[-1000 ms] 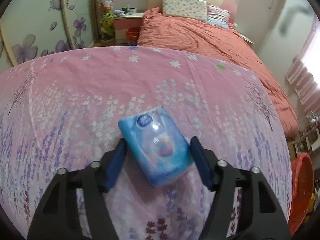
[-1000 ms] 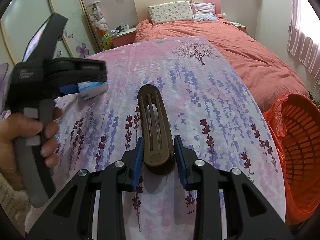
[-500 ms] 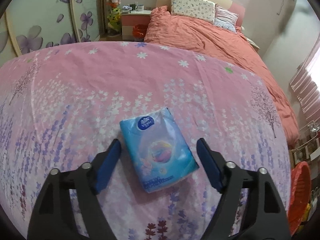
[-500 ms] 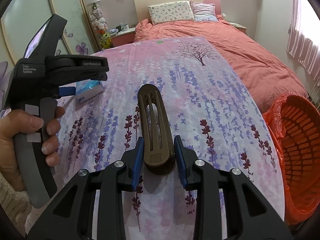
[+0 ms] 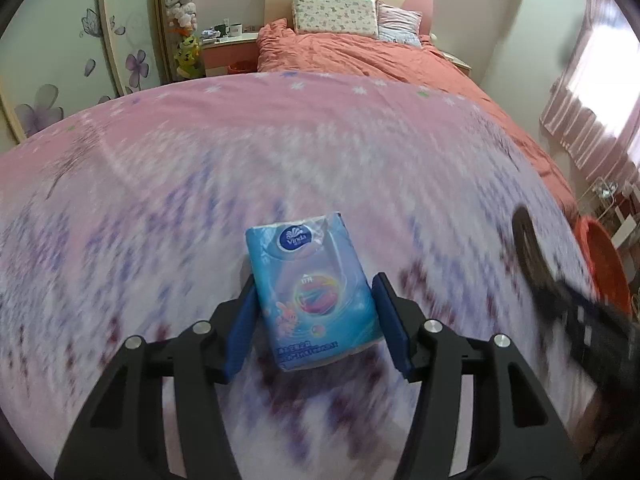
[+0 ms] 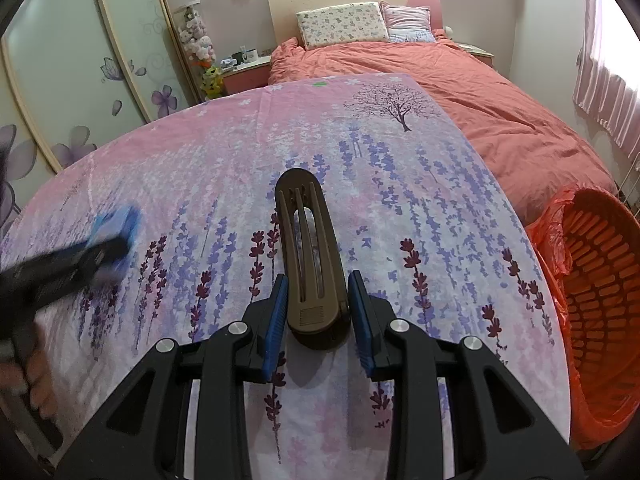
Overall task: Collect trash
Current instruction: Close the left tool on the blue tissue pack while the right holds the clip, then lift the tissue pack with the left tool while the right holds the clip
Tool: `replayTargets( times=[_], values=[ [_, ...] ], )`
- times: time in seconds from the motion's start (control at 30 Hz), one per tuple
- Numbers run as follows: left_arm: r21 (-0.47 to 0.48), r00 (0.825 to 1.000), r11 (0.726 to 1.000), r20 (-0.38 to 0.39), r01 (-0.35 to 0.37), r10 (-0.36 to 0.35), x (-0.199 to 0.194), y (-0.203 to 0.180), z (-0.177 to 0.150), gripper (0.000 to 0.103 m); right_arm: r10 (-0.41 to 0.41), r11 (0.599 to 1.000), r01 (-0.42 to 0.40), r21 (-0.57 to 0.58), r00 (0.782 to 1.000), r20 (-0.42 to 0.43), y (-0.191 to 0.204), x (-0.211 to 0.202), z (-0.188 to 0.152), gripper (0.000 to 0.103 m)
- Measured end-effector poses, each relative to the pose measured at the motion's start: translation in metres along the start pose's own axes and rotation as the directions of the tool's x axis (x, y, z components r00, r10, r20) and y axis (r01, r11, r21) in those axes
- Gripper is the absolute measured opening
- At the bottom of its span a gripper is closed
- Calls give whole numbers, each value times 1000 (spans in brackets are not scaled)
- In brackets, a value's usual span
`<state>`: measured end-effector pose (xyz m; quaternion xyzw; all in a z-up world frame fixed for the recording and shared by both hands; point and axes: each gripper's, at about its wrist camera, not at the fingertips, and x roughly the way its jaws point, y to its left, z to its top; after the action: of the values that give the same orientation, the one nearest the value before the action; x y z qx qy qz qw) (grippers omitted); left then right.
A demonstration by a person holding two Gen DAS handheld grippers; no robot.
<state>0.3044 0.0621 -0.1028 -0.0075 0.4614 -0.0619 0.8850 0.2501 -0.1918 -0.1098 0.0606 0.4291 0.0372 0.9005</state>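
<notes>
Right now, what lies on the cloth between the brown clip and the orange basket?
Nothing: in the right wrist view, only bare flowered cloth stretches from the brown clip, held in the right tongs, to the orange basket past the edge.

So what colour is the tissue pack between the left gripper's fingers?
Light blue, with a dark blue Vinda logo and pink cartoon print; the tissue pack shows best in the left wrist view.

"Vinda" reads on the blue tissue pack (image 5: 314, 294).

Daylight from window (image 6: 612, 56) at right; left wrist view motion-blurred; fisheye edges curved, dark-vignetted.
</notes>
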Motion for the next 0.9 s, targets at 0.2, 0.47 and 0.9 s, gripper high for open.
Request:
replayTargets(
  times=[0.2, 0.47, 0.9],
  values=[
    [10, 998, 998, 19, -66, 66, -12, 12, -13, 66, 4, 1000, -4, 3, 1000, -4, 3, 2, 1, 34],
    [-1, 996, 996, 20, -87, 87, -7, 11, -18, 74, -29, 999, 28, -29, 1000, -2, 16, 9, 6, 42],
    [-7, 994, 994, 30, -109, 109, -9, 11, -24, 75, -49, 999, 49, -23, 999, -2, 18, 17, 16, 42]
  ],
)
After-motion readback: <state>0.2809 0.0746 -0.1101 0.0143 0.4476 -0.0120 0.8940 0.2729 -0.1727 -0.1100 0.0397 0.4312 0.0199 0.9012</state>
